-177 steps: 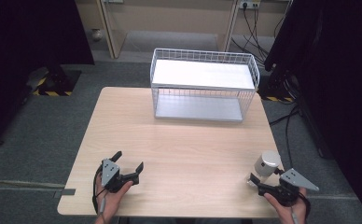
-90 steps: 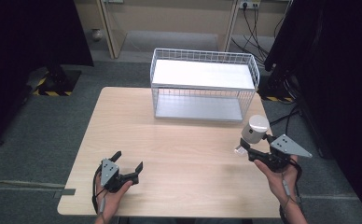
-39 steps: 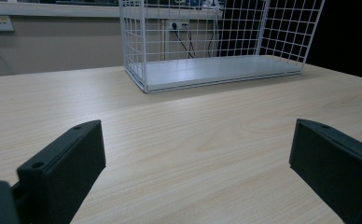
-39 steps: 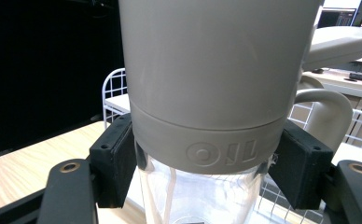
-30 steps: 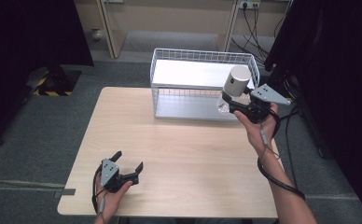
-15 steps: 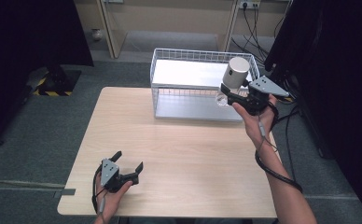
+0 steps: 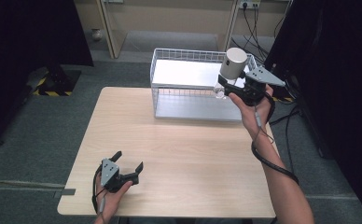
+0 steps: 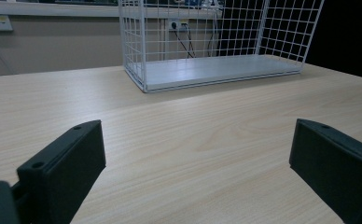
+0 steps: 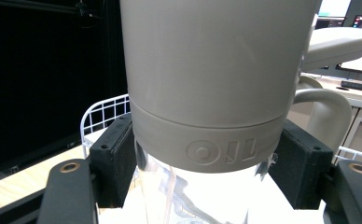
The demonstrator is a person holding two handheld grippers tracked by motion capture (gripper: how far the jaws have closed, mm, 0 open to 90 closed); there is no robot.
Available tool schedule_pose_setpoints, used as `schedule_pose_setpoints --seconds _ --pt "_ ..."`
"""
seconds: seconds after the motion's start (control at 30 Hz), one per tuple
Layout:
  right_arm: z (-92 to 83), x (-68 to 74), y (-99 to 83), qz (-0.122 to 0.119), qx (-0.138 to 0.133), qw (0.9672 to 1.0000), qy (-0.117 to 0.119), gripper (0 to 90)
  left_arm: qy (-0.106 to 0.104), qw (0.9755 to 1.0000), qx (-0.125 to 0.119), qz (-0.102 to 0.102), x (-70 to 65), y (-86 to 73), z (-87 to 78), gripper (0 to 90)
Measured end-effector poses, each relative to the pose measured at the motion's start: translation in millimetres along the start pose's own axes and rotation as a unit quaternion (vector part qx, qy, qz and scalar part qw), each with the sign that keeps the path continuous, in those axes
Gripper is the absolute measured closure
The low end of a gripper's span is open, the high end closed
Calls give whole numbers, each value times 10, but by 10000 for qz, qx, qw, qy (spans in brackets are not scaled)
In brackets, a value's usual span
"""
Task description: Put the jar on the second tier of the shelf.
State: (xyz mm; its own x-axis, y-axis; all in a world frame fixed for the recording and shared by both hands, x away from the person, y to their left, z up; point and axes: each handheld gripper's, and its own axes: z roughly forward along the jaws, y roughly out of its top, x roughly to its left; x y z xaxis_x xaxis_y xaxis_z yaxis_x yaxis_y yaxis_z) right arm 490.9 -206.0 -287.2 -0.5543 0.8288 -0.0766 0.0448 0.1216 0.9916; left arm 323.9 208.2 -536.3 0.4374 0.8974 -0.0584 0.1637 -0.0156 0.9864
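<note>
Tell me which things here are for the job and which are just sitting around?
For the job:
- oil bottle, clamped in the right gripper
- white wire basket, right beneath the bottle

Just around:
- left gripper, open and idle low over the table
- cables by the wall

The wire basket stands on the table at its far edge. Above the basket's right end hangs the oil dispenser; the left gripper rests well before the basket, near-left.
</note>
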Motion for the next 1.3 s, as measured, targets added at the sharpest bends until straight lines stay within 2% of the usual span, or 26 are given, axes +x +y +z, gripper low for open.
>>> schedule_pose_setpoints --seconds 0.47,1.3 --pt "225 -2 73 35 55 10000 -52 313 -8 10000 1 -7 3 0 -3 30" --pt "679 -193 161 209 238 9990 -317 313 -40 10000 -7 -25 5 0 0 30"
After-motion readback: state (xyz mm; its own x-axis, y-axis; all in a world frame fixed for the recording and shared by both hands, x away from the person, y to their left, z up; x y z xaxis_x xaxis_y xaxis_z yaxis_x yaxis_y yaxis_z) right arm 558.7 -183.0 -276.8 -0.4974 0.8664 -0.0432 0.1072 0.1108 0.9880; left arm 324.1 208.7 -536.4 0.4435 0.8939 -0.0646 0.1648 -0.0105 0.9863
